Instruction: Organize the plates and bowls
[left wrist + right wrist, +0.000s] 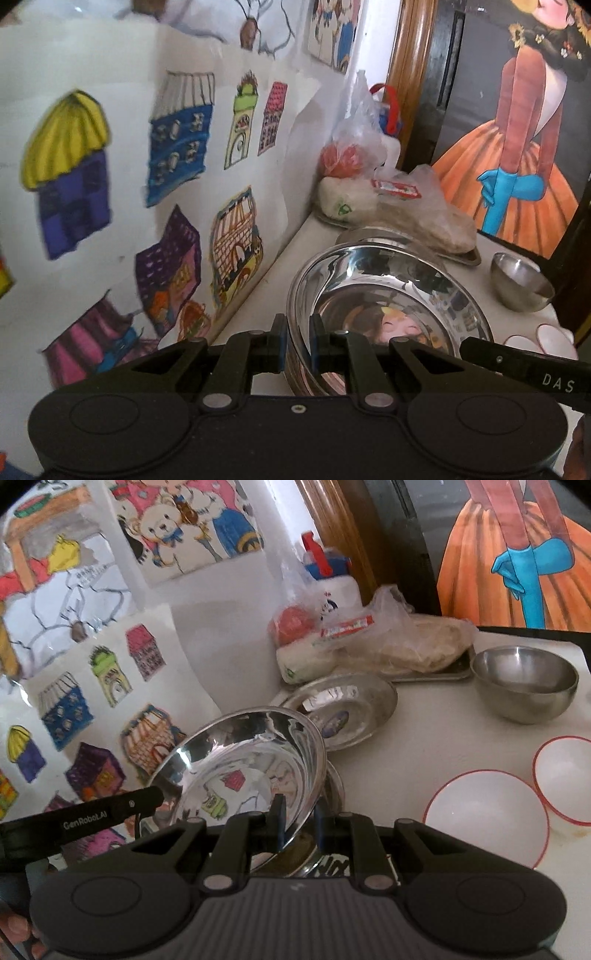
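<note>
We have the big steel bowl point(243, 760) clamped by both grippers, left point(298, 345) and right point(298, 825), on opposite rims, lifted near the counter's point(424, 738) wall edge. Steel plate point(347, 709), small steel bowl point(524, 683), two white bowls point(484, 819) unsorted; early stage.

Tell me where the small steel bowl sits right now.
In the right wrist view the small steel bowl stands upright on the counter at far right, beside the tray of bags, behind the two white bowls.

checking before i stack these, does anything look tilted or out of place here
The large steel bowl is tilted steeply, its mouth toward the drawings on the wall, pinched at opposite rim edges by the left gripper and right gripper. Bagged food crowds the small tray behind.
</note>
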### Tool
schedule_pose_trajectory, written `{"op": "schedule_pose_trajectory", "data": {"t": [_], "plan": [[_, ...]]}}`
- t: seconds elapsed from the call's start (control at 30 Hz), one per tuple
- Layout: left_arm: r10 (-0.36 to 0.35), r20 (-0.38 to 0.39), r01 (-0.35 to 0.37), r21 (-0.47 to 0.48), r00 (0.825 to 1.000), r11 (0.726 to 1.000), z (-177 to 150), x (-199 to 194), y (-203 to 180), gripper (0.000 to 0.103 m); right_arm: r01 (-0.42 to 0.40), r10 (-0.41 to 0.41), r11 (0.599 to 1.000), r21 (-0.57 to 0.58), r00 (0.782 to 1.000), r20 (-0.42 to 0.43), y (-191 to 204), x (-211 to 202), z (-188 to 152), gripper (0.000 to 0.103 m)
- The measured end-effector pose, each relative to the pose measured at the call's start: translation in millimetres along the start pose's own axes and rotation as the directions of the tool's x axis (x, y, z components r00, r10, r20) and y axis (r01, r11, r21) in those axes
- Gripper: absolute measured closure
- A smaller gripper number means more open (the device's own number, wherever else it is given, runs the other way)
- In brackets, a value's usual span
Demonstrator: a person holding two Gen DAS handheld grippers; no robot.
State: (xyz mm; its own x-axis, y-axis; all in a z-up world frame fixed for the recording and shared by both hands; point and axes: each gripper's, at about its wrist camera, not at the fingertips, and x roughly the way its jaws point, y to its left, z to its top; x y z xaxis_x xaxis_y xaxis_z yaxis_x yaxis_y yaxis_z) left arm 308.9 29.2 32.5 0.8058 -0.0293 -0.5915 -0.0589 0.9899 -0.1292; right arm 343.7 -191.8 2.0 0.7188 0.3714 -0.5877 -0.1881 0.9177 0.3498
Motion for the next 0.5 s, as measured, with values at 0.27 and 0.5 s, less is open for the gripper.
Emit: {"op": "schedule_pose_trajectory", "data": {"t": [0.27,0.5], "plan": [[0.054,-0.052,-0.051,0.057,0.997,0.997,-1.4,19.4,-5.5,0.09,0.036,-0.039,0.999,-0.04,0.998,-0.056,4.7,16.5,-1.9,0.084],[0.076,-0.095,-0.068,0.087,0.993,0.994,-1.3,29.4,-7.9,0.09,0.072,-0.08,0.993,-0.092,0.994,-0.08,13.2,19.3,2.2,0.082]]}}
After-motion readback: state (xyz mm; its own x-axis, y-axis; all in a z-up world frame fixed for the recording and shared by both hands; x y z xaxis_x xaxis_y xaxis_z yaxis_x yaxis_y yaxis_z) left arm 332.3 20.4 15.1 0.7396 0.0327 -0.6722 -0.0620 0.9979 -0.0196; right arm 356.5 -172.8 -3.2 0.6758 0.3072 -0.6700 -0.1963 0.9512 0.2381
